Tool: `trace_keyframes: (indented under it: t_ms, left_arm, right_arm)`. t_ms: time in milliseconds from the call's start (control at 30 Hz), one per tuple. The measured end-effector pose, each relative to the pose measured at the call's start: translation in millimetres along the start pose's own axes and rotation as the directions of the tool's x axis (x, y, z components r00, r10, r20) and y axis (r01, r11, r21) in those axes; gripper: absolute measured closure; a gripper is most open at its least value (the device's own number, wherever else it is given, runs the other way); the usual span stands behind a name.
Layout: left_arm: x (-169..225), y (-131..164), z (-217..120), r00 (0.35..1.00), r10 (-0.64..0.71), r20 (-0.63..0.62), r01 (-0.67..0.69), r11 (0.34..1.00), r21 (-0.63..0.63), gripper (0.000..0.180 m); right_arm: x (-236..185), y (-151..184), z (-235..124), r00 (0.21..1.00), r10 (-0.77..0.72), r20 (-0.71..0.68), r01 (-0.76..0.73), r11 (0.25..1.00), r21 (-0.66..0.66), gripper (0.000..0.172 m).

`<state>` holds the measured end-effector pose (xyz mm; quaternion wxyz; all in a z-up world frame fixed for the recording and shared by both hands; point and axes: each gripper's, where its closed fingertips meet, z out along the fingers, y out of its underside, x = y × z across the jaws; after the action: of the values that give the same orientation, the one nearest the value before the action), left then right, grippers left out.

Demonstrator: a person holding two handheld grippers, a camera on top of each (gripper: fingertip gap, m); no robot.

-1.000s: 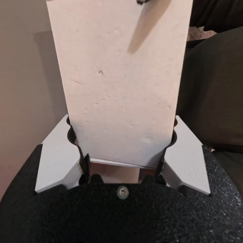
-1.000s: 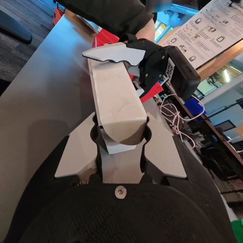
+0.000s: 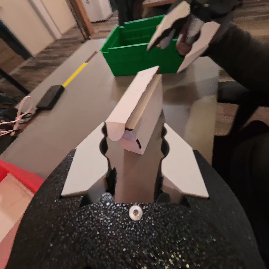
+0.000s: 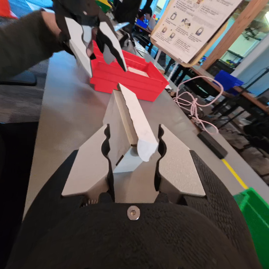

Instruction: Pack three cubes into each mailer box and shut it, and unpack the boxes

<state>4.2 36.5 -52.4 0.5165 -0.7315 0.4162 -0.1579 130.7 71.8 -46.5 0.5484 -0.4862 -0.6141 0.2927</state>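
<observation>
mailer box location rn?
The white mailer box lies on the grey table between the green bin and red bin.

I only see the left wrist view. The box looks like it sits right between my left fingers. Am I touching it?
Observer: No. The right wrist view shows the left gripper hovering clear of the box, fingers apart with nothing between them.
Operator: What's in the red bin? I only catch its corner.
Observer: The red bin stands just past the box's far end, and something flat and white lies inside it.
Operator: Anything beyond the table on that side?
Observer: Yes, a board with a printed sheet on it stands off the table's edge, past the red bin.
</observation>
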Motion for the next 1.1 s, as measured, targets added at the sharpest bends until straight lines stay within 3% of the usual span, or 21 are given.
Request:
trace_keyframes:
  t_ms: [100, 233, 400, 533, 833, 1000, 1100]
  left_arm:
    - [-8, 1, -1, 0.992, -0.024, 0.123, 0.018, 0.999, 0.045, 0.123]
    - [-22, 21, 5, 0.961, -0.001, 0.278, 0.008, 1.0, -0.024, 0.127]
    - [-27, 33, 22, 0.952, 0.024, 0.306, 0.006, 0.996, -0.094, 0.135]
    - [-26, 30, 26, 0.955, 0.045, 0.294, -0.014, 0.994, -0.109, 0.157]
    - [-40, 35, 20, 0.944, 0.057, 0.325, -0.001, 0.986, -0.17, 0.155]
    - [-43, 38, 28, 0.916, 0.166, 0.365, -0.078, 0.967, -0.243, 0.157]
    - [-42, 33, 33, 0.915, 0.169, 0.367, -0.087, 0.97, -0.229, 0.175]
  right_arm:
    - [7, 8, -10, 0.996, -0.073, -0.057, 0.067, 0.993, -0.097, 0.122]
    - [11, 36, -10, 0.986, -0.148, -0.074, 0.123, 0.955, -0.271, 0.134]
    - [20, 51, -3, 0.96, -0.257, -0.116, 0.198, 0.908, -0.37, 0.154]
    - [18, 53, 0, 0.957, -0.27, -0.106, 0.213, 0.902, -0.375, 0.165]
    - [22, 55, -2, 0.961, -0.249, -0.117, 0.191, 0.911, -0.366, 0.161]
    - [24, 56, 0, 0.958, -0.256, -0.128, 0.193, 0.909, -0.369, 0.161]
    - [26, 48, 0, 0.963, -0.218, -0.16, 0.155, 0.931, -0.332, 0.168]
